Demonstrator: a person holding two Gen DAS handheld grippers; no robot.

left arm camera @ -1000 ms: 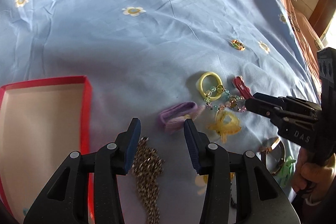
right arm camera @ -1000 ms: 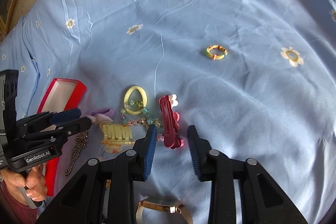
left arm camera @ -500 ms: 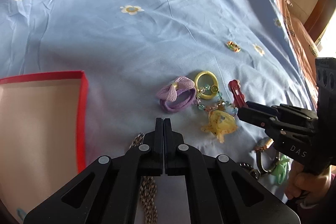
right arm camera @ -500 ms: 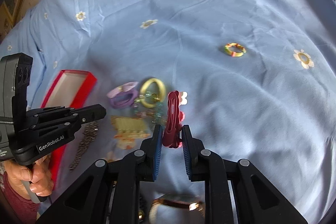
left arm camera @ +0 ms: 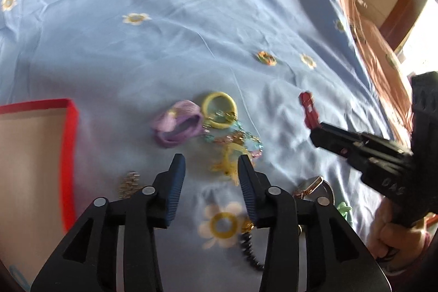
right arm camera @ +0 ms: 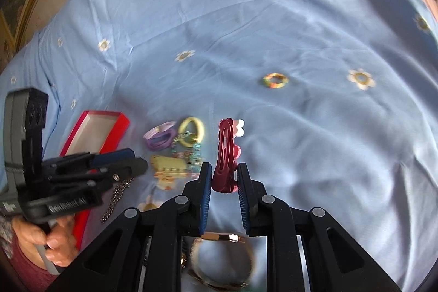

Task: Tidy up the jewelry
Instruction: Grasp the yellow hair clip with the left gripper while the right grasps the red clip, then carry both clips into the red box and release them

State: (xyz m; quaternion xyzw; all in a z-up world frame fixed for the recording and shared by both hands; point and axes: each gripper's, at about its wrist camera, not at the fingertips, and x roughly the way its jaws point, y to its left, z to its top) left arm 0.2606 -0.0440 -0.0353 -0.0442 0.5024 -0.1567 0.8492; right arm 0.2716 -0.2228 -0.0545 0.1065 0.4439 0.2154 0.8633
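Observation:
My right gripper (right arm camera: 224, 171) is shut on a dark red hair clip (right arm camera: 225, 152) and holds it upright, clear of the blue sheet; the left wrist view shows the same clip (left arm camera: 308, 111) sticking out of its tips. My left gripper (left arm camera: 210, 166) hovers over the jewelry pile, its jaws opening with nothing between them. Just beyond its tips lie a yellow claw clip (left arm camera: 228, 163), a beaded bracelet (left arm camera: 235, 138), a yellow ring hair tie (left arm camera: 219, 111) and a purple scrunchie (left arm camera: 178, 122). A gold chain (left arm camera: 128, 184) lies by the open red box (left arm camera: 69, 155).
A gold watch (right arm camera: 221, 259) lies under my right gripper. A small multicoloured ring (right arm camera: 275, 80) sits alone farther up the sheet. A green item (left arm camera: 343, 210) and a dark beaded string (left arm camera: 249, 248) lie near the bed's front. A person's hands hold both grippers.
The right gripper closed on the red clip and raised it off the sheet. The left gripper shut fully, then opened again, and shifted right from the chain toward the yellow claw clip.

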